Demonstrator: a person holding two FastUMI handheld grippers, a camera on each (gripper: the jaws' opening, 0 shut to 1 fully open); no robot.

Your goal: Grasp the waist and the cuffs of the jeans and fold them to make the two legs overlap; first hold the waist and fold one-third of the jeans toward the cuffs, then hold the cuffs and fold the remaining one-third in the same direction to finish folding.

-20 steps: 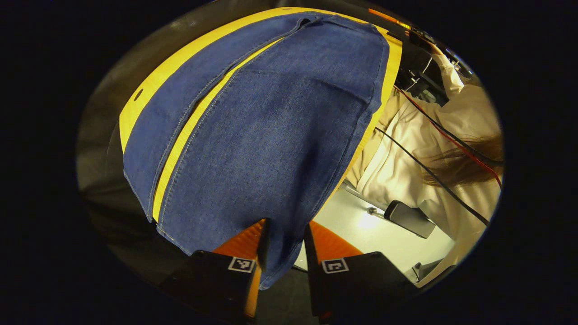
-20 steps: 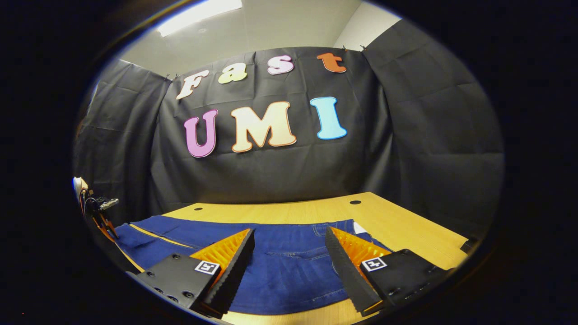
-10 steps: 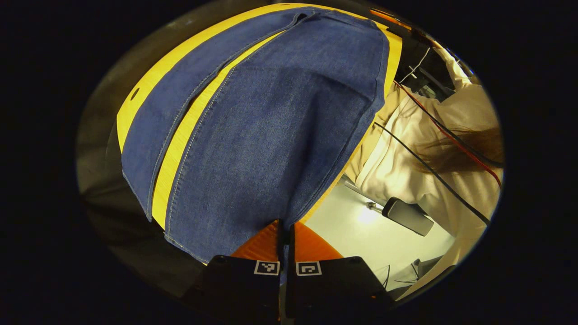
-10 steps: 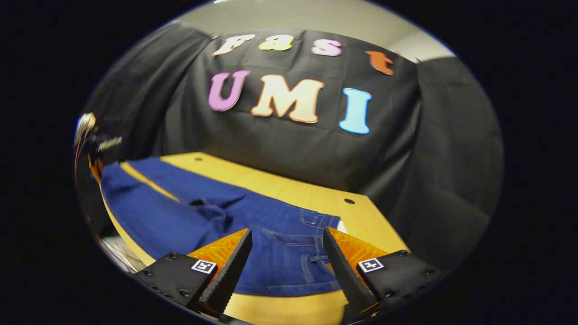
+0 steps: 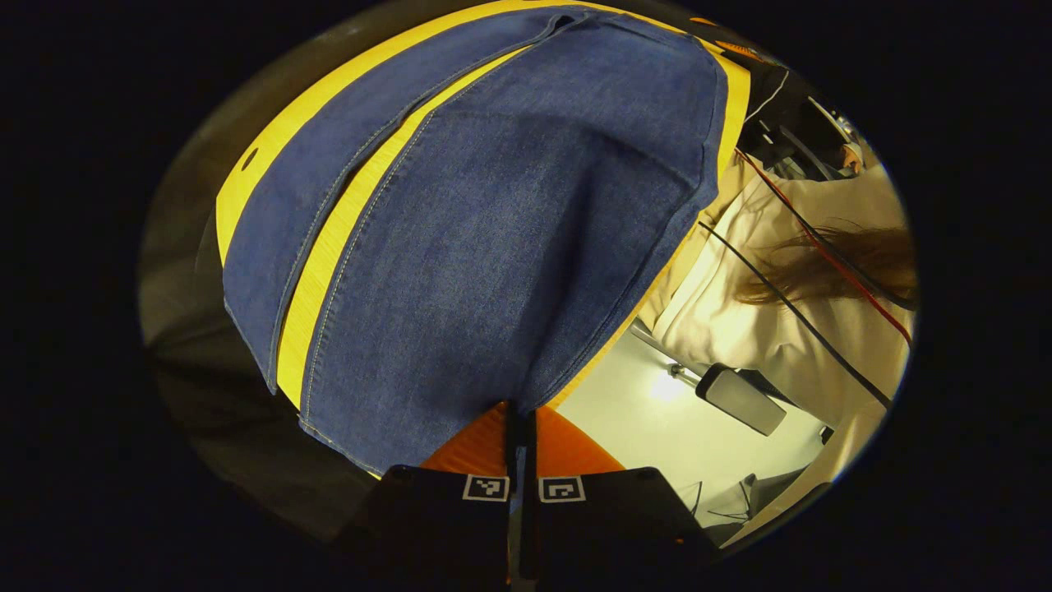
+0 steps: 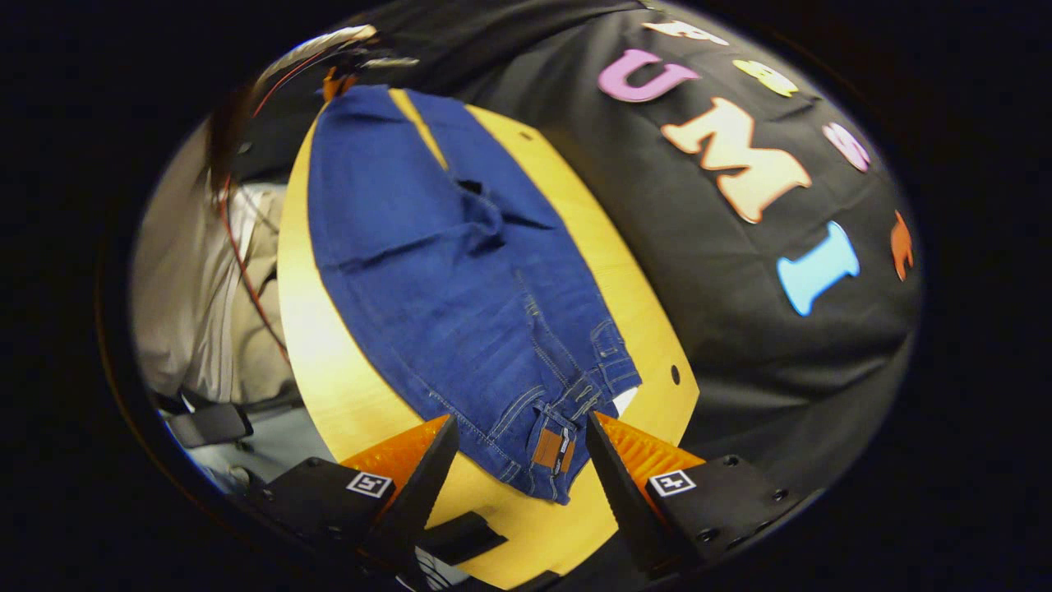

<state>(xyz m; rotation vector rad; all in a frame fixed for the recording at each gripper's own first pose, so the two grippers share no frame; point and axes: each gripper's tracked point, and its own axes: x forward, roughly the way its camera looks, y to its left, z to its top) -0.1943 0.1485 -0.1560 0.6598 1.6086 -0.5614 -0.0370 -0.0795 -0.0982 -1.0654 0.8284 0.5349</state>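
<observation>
Blue jeans (image 6: 460, 279) flat (legs apart)

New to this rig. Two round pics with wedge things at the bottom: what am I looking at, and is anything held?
No robot arm here: a person carries a handheld two-finger gripper in each hand, with a fisheye camera on each looking forward along its own fingers, the wedges at the bottom.

In the left gripper view, the left gripper has its jaws shut on the cuff end of the jeans, at the table edge. Beside it is the person's pale sleeve with cables.

In the right gripper view, the right gripper has its jaws open, hovering at the waist end of the same jeans, near the waistband patch. It holds nothing. The jeans lie flat along the wooden table, legs apart, not yet folded.
</observation>
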